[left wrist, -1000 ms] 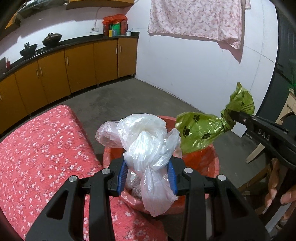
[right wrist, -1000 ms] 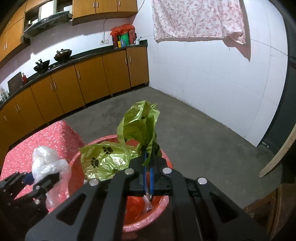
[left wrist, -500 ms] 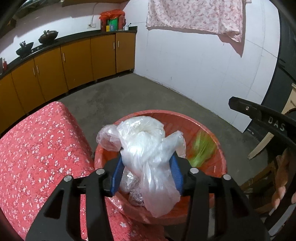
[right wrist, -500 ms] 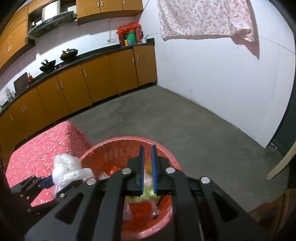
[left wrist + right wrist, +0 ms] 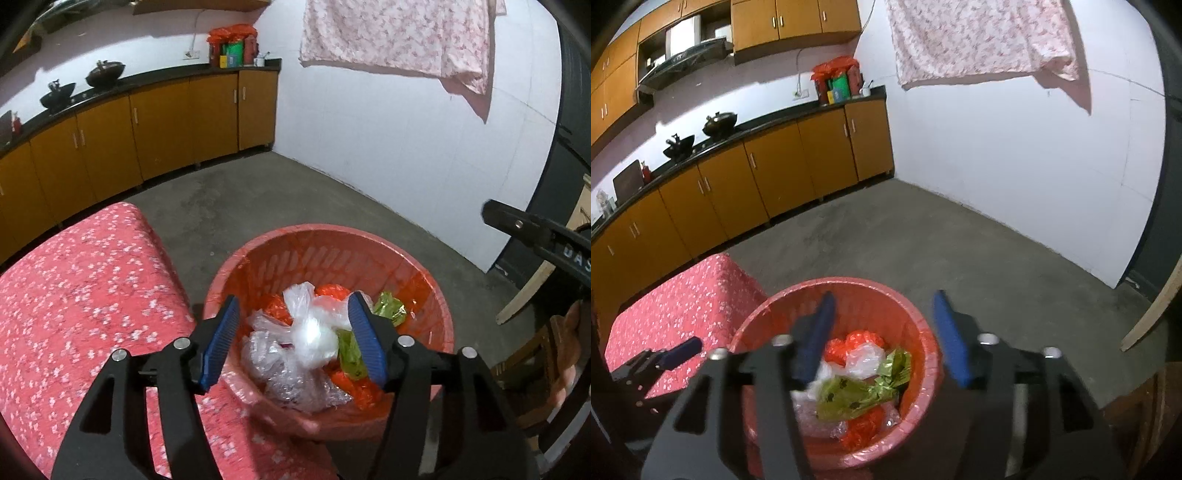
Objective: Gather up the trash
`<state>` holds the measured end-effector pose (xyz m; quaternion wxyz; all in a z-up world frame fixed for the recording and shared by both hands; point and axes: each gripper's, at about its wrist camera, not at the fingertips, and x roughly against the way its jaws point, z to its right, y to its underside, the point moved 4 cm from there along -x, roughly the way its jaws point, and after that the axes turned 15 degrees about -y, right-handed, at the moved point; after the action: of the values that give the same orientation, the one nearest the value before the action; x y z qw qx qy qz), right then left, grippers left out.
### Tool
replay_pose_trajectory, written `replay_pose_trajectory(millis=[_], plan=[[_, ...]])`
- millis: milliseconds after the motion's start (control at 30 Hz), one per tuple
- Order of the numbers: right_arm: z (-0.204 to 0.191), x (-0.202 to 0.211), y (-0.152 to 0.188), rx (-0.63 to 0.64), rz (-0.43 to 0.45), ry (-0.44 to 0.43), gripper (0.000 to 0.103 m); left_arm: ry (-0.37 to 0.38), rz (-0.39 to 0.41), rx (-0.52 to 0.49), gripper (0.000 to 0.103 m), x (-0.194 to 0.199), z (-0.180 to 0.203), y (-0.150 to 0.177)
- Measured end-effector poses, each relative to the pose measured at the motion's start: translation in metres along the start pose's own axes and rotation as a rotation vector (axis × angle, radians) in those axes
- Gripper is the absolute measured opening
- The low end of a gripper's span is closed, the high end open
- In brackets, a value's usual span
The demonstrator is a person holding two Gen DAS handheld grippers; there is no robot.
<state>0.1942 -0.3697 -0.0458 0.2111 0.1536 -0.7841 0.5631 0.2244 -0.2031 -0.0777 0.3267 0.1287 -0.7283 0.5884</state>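
A red plastic basket (image 5: 424, 273) stands on the floor beside the table and holds the trash. A clear white plastic bag (image 5: 314, 332) and a green paw-print bag (image 5: 849, 397) lie inside it among red and clear wrappers. My left gripper (image 5: 293, 341) is open and empty, right above the basket. My right gripper (image 5: 882, 338) is open and empty, also above the basket (image 5: 923, 328). The right gripper's tip shows at the right edge of the left wrist view (image 5: 517, 225).
A table with a red floral cloth (image 5: 74, 295) lies left of the basket. Orange cabinets (image 5: 757, 177) with a dark counter run along the far wall. A white wall (image 5: 1015, 166) with a hanging pink cloth is at right. A wooden plank (image 5: 1152, 314) leans at far right.
Both grippers opened. The green bag dropped into the basket first, then the white plastic bag fell from my left gripper into it.
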Motion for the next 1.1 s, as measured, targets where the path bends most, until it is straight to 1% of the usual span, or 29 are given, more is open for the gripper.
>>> replay_pose_trajectory(millis=[33, 67, 100, 133, 167, 233, 333, 433, 633, 800, 900, 933, 1033, 1100], plan=[[-0.001, 0.006, 0.0, 0.006, 0.013, 0.002, 0.072, -0.007, 0.007, 0.007, 0.069, 0.004, -0.004, 0.0], [-0.002, 0.01, 0.001, 0.01, 0.023, 0.003, 0.076, -0.02, 0.021, 0.015, 0.071, 0.011, -0.01, 0.0], [-0.004, 0.018, 0.002, 0.018, 0.041, 0.006, 0.082, -0.029, 0.033, 0.021, 0.074, 0.017, -0.014, 0.0], [-0.005, 0.023, 0.003, 0.022, 0.049, 0.003, 0.086, -0.04, 0.048, 0.026, 0.078, 0.024, -0.018, 0.0], [-0.008, 0.028, 0.003, 0.03, 0.06, -0.003, 0.087, -0.053, 0.063, 0.031, 0.08, 0.032, -0.023, 0.001], [-0.015, 0.043, 0.005, 0.046, 0.096, -0.003, 0.093, -0.077, 0.091, 0.039, 0.088, 0.045, -0.031, 0.001], [-0.024, 0.064, 0.008, 0.052, 0.143, -0.014, 0.097, -0.125, 0.143, 0.059, 0.096, 0.073, -0.046, 0.004], [-0.037, 0.086, 0.016, 0.08, 0.179, -0.013, 0.099, -0.162, 0.182, 0.076, 0.101, 0.094, -0.059, 0.008], [-0.066, 0.116, 0.04, 0.14, 0.19, -0.022, 0.099, -0.25, 0.249, 0.105, 0.101, 0.14, -0.078, 0.025], [-0.096, 0.136, 0.059, 0.2, 0.185, -0.024, 0.099, -0.297, 0.266, 0.122, 0.101, 0.166, -0.087, 0.043], [-0.108, 0.145, 0.071, 0.221, 0.178, -0.047, 0.099, -0.322, 0.278, 0.135, 0.101, 0.18, -0.093, 0.06], [-0.112, 0.147, 0.075, 0.227, 0.176, -0.055, 0.099, -0.345, 0.28, 0.139, 0.101, 0.184, -0.095, 0.065], [-0.122, 0.157, 0.087, 0.248, 0.181, -0.068, 0.099, -0.386, 0.299, 0.142, 0.101, 0.195, -0.099, 0.076], [-0.127, 0.162, 0.093, 0.258, 0.181, -0.081, 0.099, -0.398, 0.311, 0.141, 0.101, 0.202, -0.1, 0.081]])
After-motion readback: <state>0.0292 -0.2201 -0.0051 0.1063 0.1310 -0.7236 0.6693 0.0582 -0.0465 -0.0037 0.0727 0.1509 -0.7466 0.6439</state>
